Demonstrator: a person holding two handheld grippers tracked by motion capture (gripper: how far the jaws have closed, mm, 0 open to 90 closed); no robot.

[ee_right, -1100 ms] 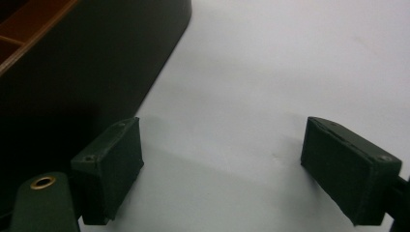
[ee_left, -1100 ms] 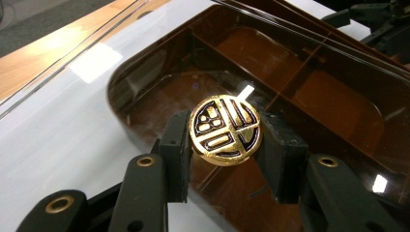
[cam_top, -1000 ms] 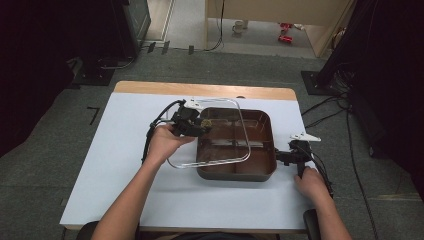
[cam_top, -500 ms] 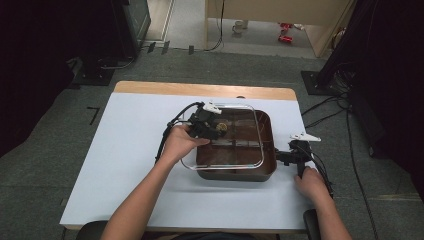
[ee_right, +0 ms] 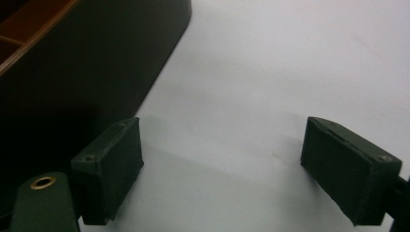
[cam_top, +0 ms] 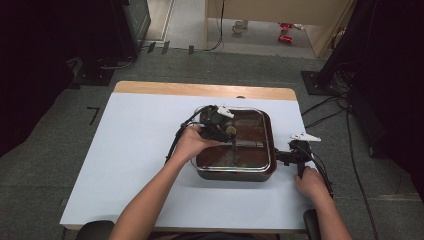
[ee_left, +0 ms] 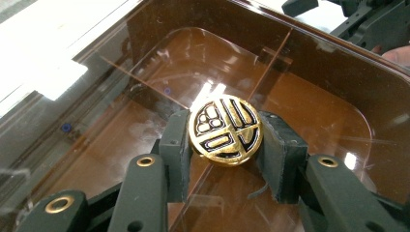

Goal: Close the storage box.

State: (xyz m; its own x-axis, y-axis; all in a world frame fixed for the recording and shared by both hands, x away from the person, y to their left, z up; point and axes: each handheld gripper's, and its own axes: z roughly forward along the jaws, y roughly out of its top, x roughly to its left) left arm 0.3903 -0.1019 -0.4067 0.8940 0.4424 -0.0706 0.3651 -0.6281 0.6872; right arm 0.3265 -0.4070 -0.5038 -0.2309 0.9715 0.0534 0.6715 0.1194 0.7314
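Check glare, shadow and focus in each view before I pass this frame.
High view: soft, floor edges dark, the brown box readable. Left gripper view: sharp on the gold knob between the fingers; white glare streaks the clear lid. Right gripper view: the fingers blurred, the box wall black in shadow, the table evenly lit.

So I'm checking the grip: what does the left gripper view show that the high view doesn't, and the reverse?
Left gripper view: black markings on the round gold lid knob, clamped between the left claw pads. High view: the white table and open right claw beside the box. Both: the clear lid over the brown divided box.
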